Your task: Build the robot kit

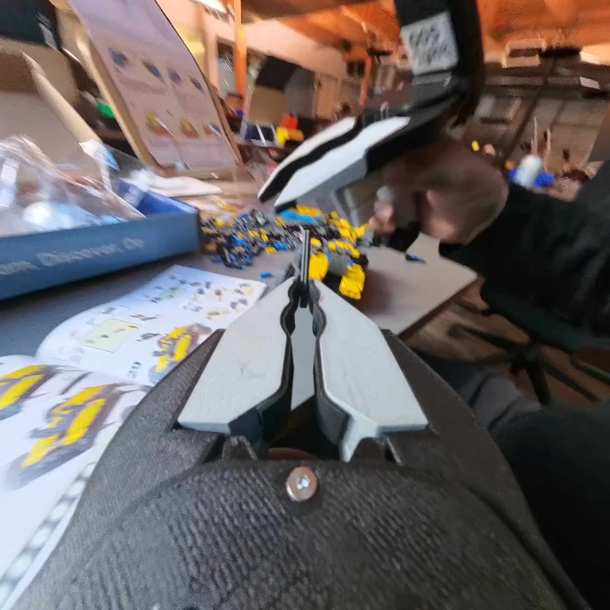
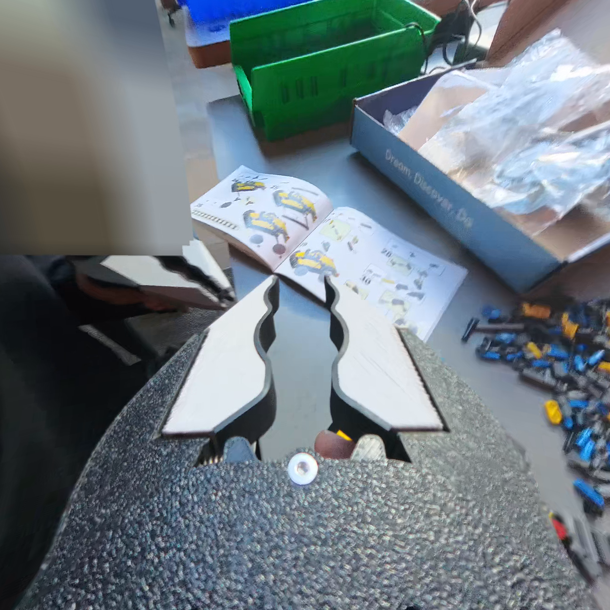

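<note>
My left gripper [image 1: 303, 288] is shut on a thin black rod [image 1: 305, 254] that sticks out past its tips. It hovers over the grey table [image 1: 412, 290], just short of a partly built yellow brick model [image 1: 345, 274]. A pile of small blue, yellow and black pieces [image 1: 247, 237] lies behind the model. My right gripper [image 2: 301, 280] is open and empty, above the table near an open instruction booklet [image 2: 297, 231]. In the left wrist view the right gripper [image 1: 272, 201] hangs over the pile, held by a hand [image 1: 455, 198]. The left gripper shows at the left of the right wrist view [image 2: 185, 287].
A blue cardboard box [image 2: 445, 204] with clear plastic bags [image 2: 528, 132] stands beyond the booklet, and a green bin [image 2: 313, 89] behind that. The piece pile [image 2: 561, 363] spreads at the right. A printed cardboard sheet [image 1: 165, 99] leans at the back. An office chair [image 1: 528, 297] stands past the table edge. About 7 cm separates my left fingertips from my right.
</note>
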Motion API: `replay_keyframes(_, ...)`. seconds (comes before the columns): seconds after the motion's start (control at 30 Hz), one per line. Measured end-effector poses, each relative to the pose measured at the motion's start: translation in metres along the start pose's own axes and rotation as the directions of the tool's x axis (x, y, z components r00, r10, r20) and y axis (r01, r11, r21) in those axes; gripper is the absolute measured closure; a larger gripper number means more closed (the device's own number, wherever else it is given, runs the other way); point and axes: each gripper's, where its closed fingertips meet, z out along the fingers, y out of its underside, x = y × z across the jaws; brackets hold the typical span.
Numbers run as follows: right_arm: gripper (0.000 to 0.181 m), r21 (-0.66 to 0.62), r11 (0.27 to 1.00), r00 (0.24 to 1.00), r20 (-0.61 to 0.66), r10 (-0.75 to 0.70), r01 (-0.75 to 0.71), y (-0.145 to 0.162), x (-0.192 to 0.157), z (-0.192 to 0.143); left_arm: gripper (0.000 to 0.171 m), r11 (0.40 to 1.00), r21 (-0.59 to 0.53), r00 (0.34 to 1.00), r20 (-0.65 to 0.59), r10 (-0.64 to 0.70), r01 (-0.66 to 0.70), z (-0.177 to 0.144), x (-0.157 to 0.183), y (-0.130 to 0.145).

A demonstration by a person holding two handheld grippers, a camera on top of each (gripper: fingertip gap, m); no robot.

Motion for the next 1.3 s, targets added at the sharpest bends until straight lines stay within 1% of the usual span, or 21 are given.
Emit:
replay_keyframes(0.07, 0.158, -0.018, 0.999, 0.999, 0.017, -0.035, 0.035, -0.017, -0.004, 0.029, 0.170, 0.994, 0.105, 0.997, 0.077, -0.019, 0.011, -0.013, -0.016, -0.022)
replay_keyframes(0.13, 0.158, -0.039, 0.998, 0.994, 0.098, -0.041, 0.045, -0.029, -0.023, 0.071, 0.170, 0.980, 0.201, 0.988, 0.151, -0.024, -0.007, -0.029, -0.030, -0.042)
replay_keyframes(0.17, 0.157, -0.078, 0.995, 0.990, 0.131, -0.055, 0.065, -0.025, -0.031, 0.095, 0.170, 0.967, 0.253, 0.984, 0.174, -0.025, -0.020, -0.038, -0.034, -0.054)
replay_keyframes(0.23, 0.155, -0.209, 0.974, 0.989, 0.135, -0.056, 0.084, -0.006, -0.037, 0.135, 0.170, 0.947, 0.318, 0.978, 0.209, -0.021, -0.048, -0.053, -0.039, -0.069)
replay_keyframes(0.27, 0.142, -0.250, 0.964, 0.988, 0.147, -0.053, 0.089, 0.002, -0.042, 0.149, 0.170, 0.941, 0.335, 0.976, 0.217, -0.020, -0.055, -0.058, -0.039, -0.074)
replay_keyframes(0.3, 0.120, -0.275, 0.955, 0.986, 0.151, -0.067, 0.107, 0.010, -0.046, 0.158, 0.170, 0.936, 0.348, 0.978, 0.209, -0.023, -0.052, -0.061, -0.037, -0.077)
replay_keyframes(0.33, 0.103, -0.295, 0.945, 0.982, 0.162, -0.094, 0.139, 0.019, -0.051, 0.164, 0.170, 0.935, 0.353, 0.981, 0.190, -0.027, -0.042, -0.061, -0.034, -0.077)
replay_keyframes(0.43, 0.090, -0.360, 0.897, 0.961, 0.195, -0.197, 0.257, 0.047, -0.061, 0.177, 0.170, 0.940, 0.341, 0.991, 0.125, -0.047, 0.001, -0.056, -0.022, -0.073)
replay_keyframes(0.47, 0.091, -0.364, 0.880, 0.949, 0.196, -0.249, 0.306, 0.050, -0.061, 0.180, 0.170, 0.944, 0.330, 0.994, 0.099, -0.054, 0.019, -0.053, -0.017, -0.070)
replay_keyframes(0.5, 0.098, -0.357, 0.865, 0.931, 0.223, -0.288, 0.353, 0.051, -0.065, 0.180, 0.170, 0.948, 0.318, 0.995, 0.079, -0.057, 0.029, -0.050, -0.012, -0.068)
replay_keyframes(0.57, 0.126, -0.363, 0.833, 0.897, 0.314, -0.312, 0.417, 0.054, -0.076, 0.177, 0.170, 0.953, 0.298, 0.997, 0.044, -0.067, 0.051, -0.046, -0.004, -0.063)
replay_keyframes(0.67, 0.143, -0.391, 0.771, 0.843, 0.420, -0.336, 0.503, 0.060, -0.082, 0.165, 0.170, 0.964, 0.248, 0.995, -0.029, -0.094, 0.099, -0.037, 0.008, -0.054)
replay_keyframes(0.77, 0.143, -0.420, 0.724, 0.814, 0.466, -0.345, 0.548, 0.067, -0.074, 0.151, 0.170, 0.980, 0.168, 0.994, -0.046, -0.097, 0.104, -0.026, 0.011, -0.038)
replay_keyframes(0.83, 0.143, -0.405, 0.694, 0.781, 0.495, -0.381, 0.596, 0.072, -0.067, 0.142, 0.170, 0.980, 0.162, 0.993, -0.047, -0.108, 0.115, -0.024, 0.010, -0.036)
replay_keyframes(0.9, 0.149, -0.368, 0.658, 0.732, 0.518, -0.442, 0.657, 0.073, -0.063, 0.136, 0.170, 0.978, 0.163, 0.991, -0.062, -0.119, 0.128, -0.024, 0.013, -0.036)
replay_keyframes(1.03, 0.157, -0.319, 0.560, 0.632, 0.540, -0.556, 0.765, 0.071, -0.062, 0.135, 0.170, 0.985, 0.132, 0.992, -0.083, -0.099, 0.109, -0.019, 0.022, -0.029)
replay_keyframes(1.07, 0.158, -0.322, 0.553, 0.629, 0.539, -0.561, 0.769, 0.070, -0.061, 0.134, 0.170, 0.986, 0.126, 0.992, -0.081, -0.098, 0.107, -0.018, 0.023, -0.027)
replay_keyframes(1.1, 0.157, -0.336, 0.565, 0.647, 0.533, -0.545, 0.754, 0.070, -0.059, 0.133, 0.167, 0.987, 0.125, 0.993, -0.076, -0.095, 0.104, -0.018, 0.022, -0.027)
replay_keyframes(1.13, 0.154, -0.350, 0.593, 0.676, 0.525, -0.517, 0.725, 0.068, -0.057, 0.131, 0.168, 0.987, 0.126, 0.994, -0.067, -0.090, 0.098, -0.018, 0.020, -0.027)
replay_keyframes(1.23, 0.144, -0.362, 0.718, 0.788, 0.444, -0.428, 0.594, 0.057, -0.041, 0.110, 0.170, 0.991, 0.124, 0.998, -0.012, -0.055, 0.056, -0.019, 0.008, -0.026)
replay_keyframes(1.3, 0.149, -0.348, 0.813, 0.869, 0.348, -0.351, 0.467, 0.046, -0.023, 0.088, 0.170, 0.995, 0.096, 0.998, 0.057, -0.003, -0.003, -0.018, -0.006, -0.022)
